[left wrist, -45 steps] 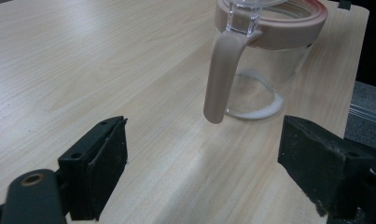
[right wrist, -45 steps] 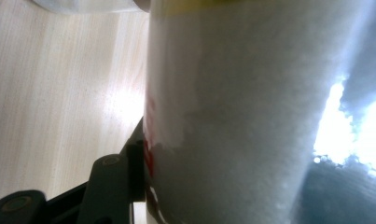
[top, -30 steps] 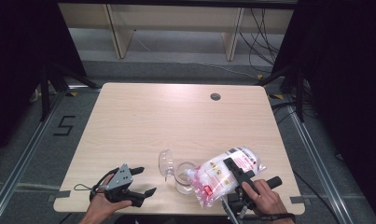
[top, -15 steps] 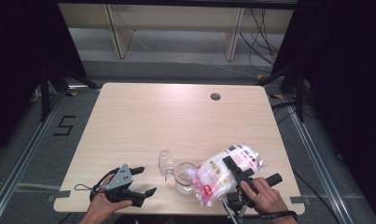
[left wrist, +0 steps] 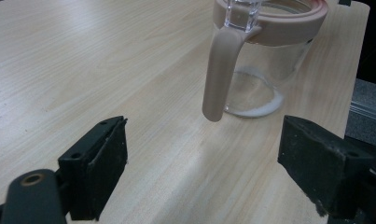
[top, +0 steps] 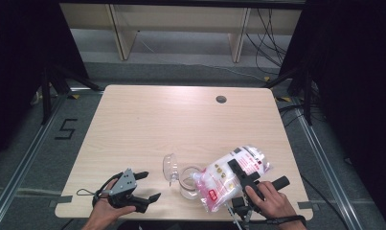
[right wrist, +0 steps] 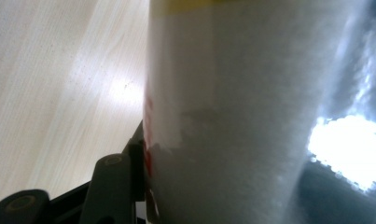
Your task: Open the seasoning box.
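Bag [top: 231,177] and jug [top: 188,181] sit at the near edge of the table [top: 181,124], and over the last second almost nothing has shifted: in the high view the bag lies at the same tilt, its lower corner over the jug's open mouth, and both hands keep their places. That steadiness suggests a pour in progress rather than a new step; the thin white ring at the bottom of the jug [left wrist: 253,100] in the left gripper view hints that only a little of the white grains has gone in so far, so most of the filling seems left to do.

The right gripper [top: 241,175] holds the bag, its jaws half closed around the plump plastic; in the right gripper view the bag [right wrist: 232,116] presses against the one jaw that shows, with white contents visible through the film. The left gripper [top: 145,187] rests on the table to the left of the jug, jaws wide apart with nothing between them, pointing at the jug's beige handle [left wrist: 220,74] but well short of it. The jug's clear lid [top: 170,167] stands flipped up on its far-left side.

As for writing, the bag carries pink and red printing and a red patch near its lower end, but the letters are too small to read. A dark "5" [top: 66,129] is marked on the floor left of the table.
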`<state>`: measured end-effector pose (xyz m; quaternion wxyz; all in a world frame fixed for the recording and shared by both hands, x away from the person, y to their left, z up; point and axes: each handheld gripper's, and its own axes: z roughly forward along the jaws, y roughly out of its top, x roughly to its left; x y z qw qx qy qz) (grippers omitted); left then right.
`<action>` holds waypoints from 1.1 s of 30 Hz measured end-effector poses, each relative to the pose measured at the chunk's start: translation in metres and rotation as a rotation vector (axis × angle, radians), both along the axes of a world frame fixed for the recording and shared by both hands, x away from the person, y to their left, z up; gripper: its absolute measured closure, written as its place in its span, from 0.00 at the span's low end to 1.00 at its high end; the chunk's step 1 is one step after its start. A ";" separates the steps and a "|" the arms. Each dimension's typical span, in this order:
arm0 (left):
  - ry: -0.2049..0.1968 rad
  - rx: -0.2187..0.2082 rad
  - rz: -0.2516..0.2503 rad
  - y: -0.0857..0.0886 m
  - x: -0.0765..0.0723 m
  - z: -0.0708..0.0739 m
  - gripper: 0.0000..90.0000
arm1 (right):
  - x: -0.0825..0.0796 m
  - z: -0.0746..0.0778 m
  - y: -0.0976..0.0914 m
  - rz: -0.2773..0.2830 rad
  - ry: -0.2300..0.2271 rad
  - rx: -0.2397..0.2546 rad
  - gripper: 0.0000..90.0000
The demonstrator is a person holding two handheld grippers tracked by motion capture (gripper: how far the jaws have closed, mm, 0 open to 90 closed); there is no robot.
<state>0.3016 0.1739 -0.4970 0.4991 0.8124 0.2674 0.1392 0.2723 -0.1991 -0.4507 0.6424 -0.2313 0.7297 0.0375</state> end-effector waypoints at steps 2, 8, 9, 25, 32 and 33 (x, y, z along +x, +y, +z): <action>-0.017 0.003 -0.016 0.000 0.002 0.000 0.17 | 0.000 0.001 0.001 -0.004 -0.001 -0.020 0.55; -0.010 0.005 -0.011 0.000 0.001 0.000 0.17 | 0.000 0.003 0.003 0.023 -0.019 -0.031 0.55; 0.005 -0.005 0.006 0.000 -0.001 0.000 0.17 | 0.000 0.002 0.002 0.019 -0.019 -0.022 0.55; -0.012 0.012 -0.022 0.001 0.002 0.000 0.17 | 0.001 0.002 0.000 -0.011 -0.031 -0.072 0.56; -0.011 0.012 -0.021 0.001 0.001 0.000 0.17 | 0.001 0.003 0.002 0.000 -0.046 -0.070 0.56; -0.011 0.012 -0.021 0.001 0.001 0.000 0.17 | 0.001 0.003 0.002 0.000 -0.046 -0.070 0.56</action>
